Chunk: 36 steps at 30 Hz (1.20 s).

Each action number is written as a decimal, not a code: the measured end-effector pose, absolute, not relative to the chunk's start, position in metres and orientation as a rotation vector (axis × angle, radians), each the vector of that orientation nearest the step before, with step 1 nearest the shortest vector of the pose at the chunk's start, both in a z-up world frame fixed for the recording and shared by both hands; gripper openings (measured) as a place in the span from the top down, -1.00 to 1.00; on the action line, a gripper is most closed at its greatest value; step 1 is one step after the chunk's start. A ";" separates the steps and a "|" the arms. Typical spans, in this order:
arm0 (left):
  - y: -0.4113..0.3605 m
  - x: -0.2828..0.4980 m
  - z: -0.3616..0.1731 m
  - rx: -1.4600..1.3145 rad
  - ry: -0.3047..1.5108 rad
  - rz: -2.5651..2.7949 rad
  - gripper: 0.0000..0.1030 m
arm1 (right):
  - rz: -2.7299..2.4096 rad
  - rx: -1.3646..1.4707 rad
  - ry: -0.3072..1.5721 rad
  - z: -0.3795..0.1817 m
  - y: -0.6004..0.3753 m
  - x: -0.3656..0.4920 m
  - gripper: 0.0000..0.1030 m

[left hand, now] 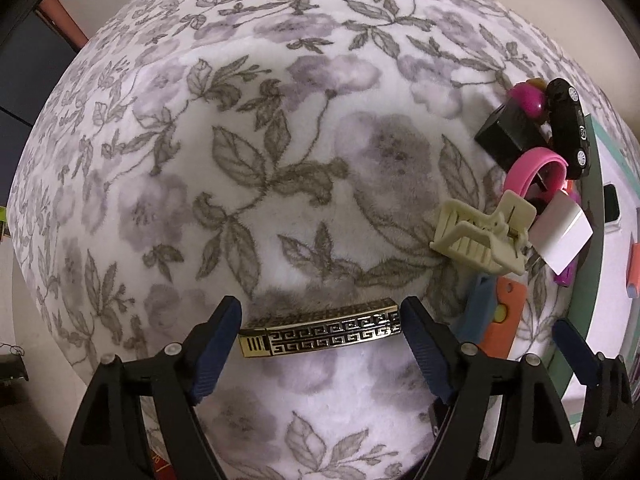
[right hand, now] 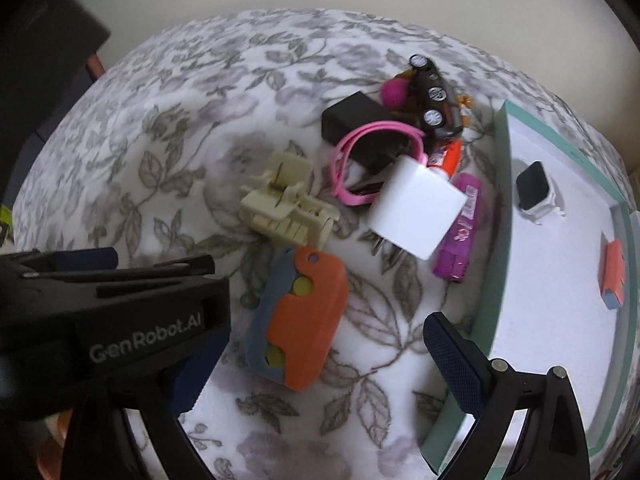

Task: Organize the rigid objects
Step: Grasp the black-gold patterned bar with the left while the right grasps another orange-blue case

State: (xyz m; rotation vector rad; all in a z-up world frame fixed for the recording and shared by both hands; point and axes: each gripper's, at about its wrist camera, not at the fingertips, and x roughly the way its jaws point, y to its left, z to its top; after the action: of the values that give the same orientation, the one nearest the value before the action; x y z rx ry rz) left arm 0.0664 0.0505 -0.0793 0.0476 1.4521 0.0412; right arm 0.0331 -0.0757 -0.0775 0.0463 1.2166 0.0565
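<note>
A gold and black patterned bar (left hand: 320, 332) lies flat on the floral blanket (left hand: 280, 140), between the fingers of my left gripper (left hand: 320, 322), which points straight down and stands open around it. My right gripper (right hand: 316, 344) is open above an orange and blue toy (right hand: 300, 316), with its pads clear of the toy. Beyond the toy lie a cream claw clip (right hand: 284, 212), a white charger cube (right hand: 416, 212), a pink band (right hand: 376, 160), a black box (right hand: 356, 120), a black toy car (right hand: 432, 96) and a purple tube (right hand: 460, 228).
A shallow white tray with a teal rim (right hand: 500, 220) sits at the right, holding a smartwatch (right hand: 534, 190) and an orange and blue eraser (right hand: 614, 276). The left gripper's black housing (right hand: 120, 312) hides the right gripper's left finger. The blanket's edge curves round the far side.
</note>
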 end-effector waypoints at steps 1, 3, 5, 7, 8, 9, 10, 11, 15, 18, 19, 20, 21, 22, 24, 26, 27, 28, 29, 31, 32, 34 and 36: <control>0.051 0.067 -0.080 0.046 1.452 0.041 -0.60 | 0.055 0.041 1.224 -0.081 -0.075 0.034 -0.92; 0.053 0.065 -0.079 0.050 1.453 0.040 -0.60 | 0.056 0.038 1.233 -0.084 -0.074 0.035 -0.90; 0.051 0.065 -0.079 0.074 1.457 0.038 -0.60 | 0.054 0.034 1.242 -0.089 -0.073 0.036 -0.85; 0.043 0.066 -0.084 0.092 1.463 0.041 -0.59 | 0.048 0.041 1.246 -0.093 -0.073 0.037 -0.82; 0.043 0.066 -0.085 0.095 1.466 0.041 -0.59 | 0.043 0.039 1.243 -0.094 -0.073 0.037 -0.82; 0.046 0.066 -0.084 0.090 1.466 0.042 -0.59 | 0.042 0.038 1.237 -0.094 -0.073 0.037 -0.80; 0.047 0.067 -0.083 0.085 1.466 0.043 -0.59 | 0.043 0.037 1.233 -0.094 -0.073 0.037 -0.76; 0.050 0.067 -0.082 0.083 1.465 0.045 -0.58 | 0.079 0.024 1.236 -0.093 -0.074 0.037 -0.74; 0.053 0.069 -0.082 0.073 1.465 0.040 -0.58 | 0.092 0.016 1.222 -0.092 -0.074 0.038 -0.60; 0.053 0.068 -0.082 0.068 1.465 0.038 -0.58 | 0.100 0.008 1.214 -0.090 -0.070 0.038 -0.43; 0.053 0.064 -0.078 0.071 1.464 0.038 -0.58 | 0.103 0.008 1.212 -0.084 -0.066 0.034 -0.34; 0.052 0.063 -0.077 0.074 1.464 0.039 -0.58 | 0.105 0.009 1.211 -0.083 -0.066 0.033 -0.29; 0.051 0.062 -0.076 0.079 1.463 0.041 -0.58 | 0.108 0.010 1.210 -0.082 -0.066 0.031 -0.17; 0.050 0.061 -0.076 0.083 1.462 0.042 -0.58 | 0.107 0.012 1.208 -0.080 -0.067 0.030 -0.05; 0.046 0.058 -0.074 0.089 1.461 0.046 -0.58 | 0.102 0.014 1.206 -0.078 -0.071 0.027 0.08; 0.042 0.056 -0.073 0.097 1.459 0.052 -0.58 | 0.098 0.036 1.206 -0.077 -0.077 0.026 0.13; 0.039 0.056 -0.074 0.101 1.458 0.055 -0.58 | 0.099 0.048 1.209 -0.077 -0.079 0.025 0.13; 0.037 0.055 -0.074 0.109 1.454 0.058 -0.57 | 0.099 0.057 1.211 -0.076 -0.082 0.024 0.13; 0.034 0.056 -0.074 0.118 1.453 0.059 -0.57 | 0.099 0.058 1.212 -0.076 -0.082 0.024 0.13; 0.029 0.056 -0.075 0.139 1.448 0.061 -0.57 | 0.099 0.058 1.216 -0.076 -0.083 0.022 0.13; 0.027 0.055 -0.074 0.148 1.446 0.063 -0.57 | 0.099 0.061 1.220 -0.077 -0.085 0.022 0.13; 0.024 0.056 -0.075 0.170 1.454 0.094 -0.57 | 0.101 0.071 1.228 -0.078 -0.089 0.023 0.14; 0.023 0.057 -0.075 0.156 1.457 0.097 -0.57 | 0.103 0.082 1.237 -0.078 -0.091 0.023 0.14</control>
State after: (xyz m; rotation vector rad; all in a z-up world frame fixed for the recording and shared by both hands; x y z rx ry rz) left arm 0.0571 0.0225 -0.0752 0.1562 1.4568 0.0974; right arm 0.0225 -0.0912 -0.0776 0.0820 1.2371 0.1033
